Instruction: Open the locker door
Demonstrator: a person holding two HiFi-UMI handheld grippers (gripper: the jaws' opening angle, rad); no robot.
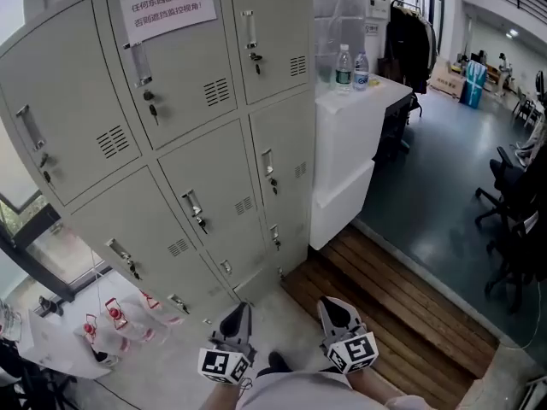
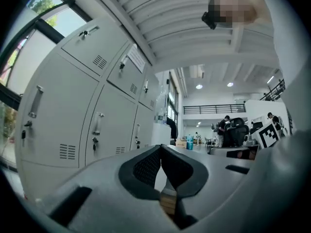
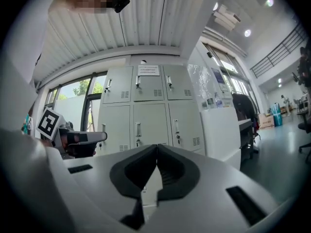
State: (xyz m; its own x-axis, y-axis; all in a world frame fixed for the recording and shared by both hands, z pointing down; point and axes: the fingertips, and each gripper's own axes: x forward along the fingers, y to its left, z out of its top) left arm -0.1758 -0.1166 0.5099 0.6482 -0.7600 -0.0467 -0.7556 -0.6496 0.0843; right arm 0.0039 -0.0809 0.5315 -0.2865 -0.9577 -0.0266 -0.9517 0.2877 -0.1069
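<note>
A: What writing can be read here?

B: A white paper notice (image 1: 167, 5) is taped across the top doors of the grey lockers (image 1: 184, 156). It is printed in Chinese. The two lower lines read 任何东西都不能放! and 否则遮挡监控视角!, and the top line ends 禁止放任何东西!. Its first characters are too small to be sure of.

A: Anything else with print on it?

B: The left gripper (image 1: 238, 319) and the right gripper (image 1: 336, 314) each carry a marker cube (image 1: 224, 366) with black-and-white square patterns, not words. Two water bottles (image 1: 344, 68) stand on the white counter (image 1: 350, 156) just right of the lockers. Their labels cannot be made out.

A: And where do the locker doors stand?

B: They fill the upper left of the head view, in front of the person. Every door in sight is closed, each with an upright handle and a small slotted vent. A key (image 1: 153, 111) hangs from the lock of the door under the notice.

A: How are the jaws?

B: Both grippers sit low in the head view, side by side near the person's body and well apart from the lockers. In the left gripper view the jaws are clenched tip to tip with nothing between them. The right gripper view shows the same: pads pressed together and empty, with the lockers straight ahead.
</note>
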